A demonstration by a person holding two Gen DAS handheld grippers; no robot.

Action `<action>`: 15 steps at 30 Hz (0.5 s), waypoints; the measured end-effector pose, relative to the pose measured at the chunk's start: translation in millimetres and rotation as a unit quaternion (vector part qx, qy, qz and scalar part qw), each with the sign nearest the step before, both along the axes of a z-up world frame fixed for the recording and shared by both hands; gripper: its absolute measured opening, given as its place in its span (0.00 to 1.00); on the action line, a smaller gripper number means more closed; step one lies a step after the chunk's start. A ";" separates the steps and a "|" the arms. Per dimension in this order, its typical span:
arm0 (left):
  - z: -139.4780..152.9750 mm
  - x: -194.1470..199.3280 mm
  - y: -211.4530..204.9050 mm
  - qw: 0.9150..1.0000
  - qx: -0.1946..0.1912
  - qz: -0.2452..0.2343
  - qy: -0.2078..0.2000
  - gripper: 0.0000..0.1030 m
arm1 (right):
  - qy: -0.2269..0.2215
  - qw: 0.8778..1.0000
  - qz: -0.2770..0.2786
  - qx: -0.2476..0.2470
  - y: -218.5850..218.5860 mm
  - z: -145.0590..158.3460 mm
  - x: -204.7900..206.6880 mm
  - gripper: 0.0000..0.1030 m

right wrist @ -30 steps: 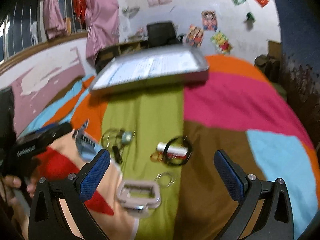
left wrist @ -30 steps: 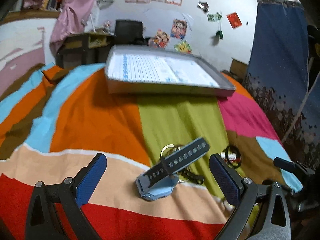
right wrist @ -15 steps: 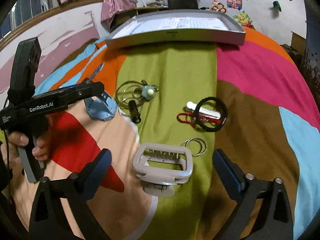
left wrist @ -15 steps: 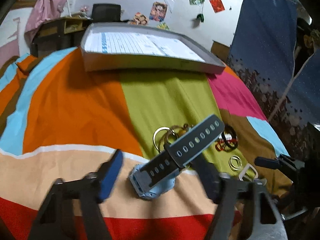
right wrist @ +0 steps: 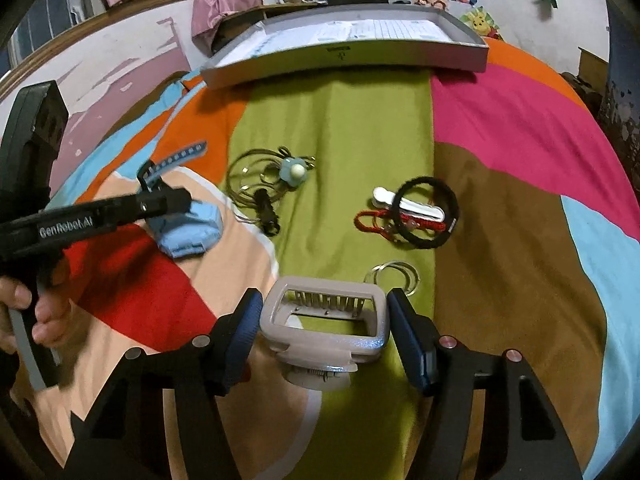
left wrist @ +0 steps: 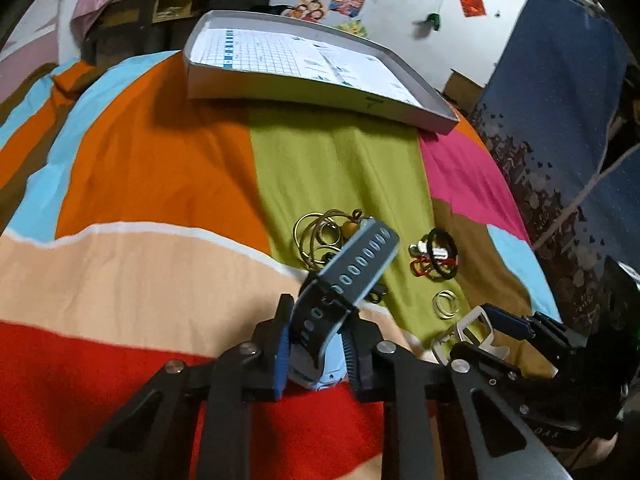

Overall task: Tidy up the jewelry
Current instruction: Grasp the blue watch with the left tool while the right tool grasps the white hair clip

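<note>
**Both grippers down at the bedspread, one on a watch, one around a hair claw**

The left gripper reaches forward low over the striped bedspread, its blue pads pressed against the pale-blue body of a watch — the grey perforated strap juts up and away between the fingers. In the right wrist view the person's hand grips the left tool's handle at the left edge, arm extending toward the middle of the bed.

The right gripper sits low too, its jaws close on either side of a beige hair claw; whether the pads actually press it cannot be told.

Beyond them on the green stripe lie a tangle of thin bangles with a small blue charm, a black hair tie over a white clip and red cord, and a pair of silver rings. A shallow grey tray lined with printed paper rests at the bed's far end.
</note>
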State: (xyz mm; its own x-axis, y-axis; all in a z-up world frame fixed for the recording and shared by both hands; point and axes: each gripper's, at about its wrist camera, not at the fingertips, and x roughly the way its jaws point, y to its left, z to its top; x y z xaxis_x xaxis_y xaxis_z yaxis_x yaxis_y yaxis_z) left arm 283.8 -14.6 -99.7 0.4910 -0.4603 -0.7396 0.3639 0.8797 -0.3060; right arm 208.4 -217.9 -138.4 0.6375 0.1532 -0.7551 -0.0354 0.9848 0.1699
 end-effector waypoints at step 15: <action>71.7 25.0 8.9 0.992 -0.078 0.080 -0.054 0.18 | -0.130 0.991 0.017 0.037 -17.6 70.6 0.7 0.57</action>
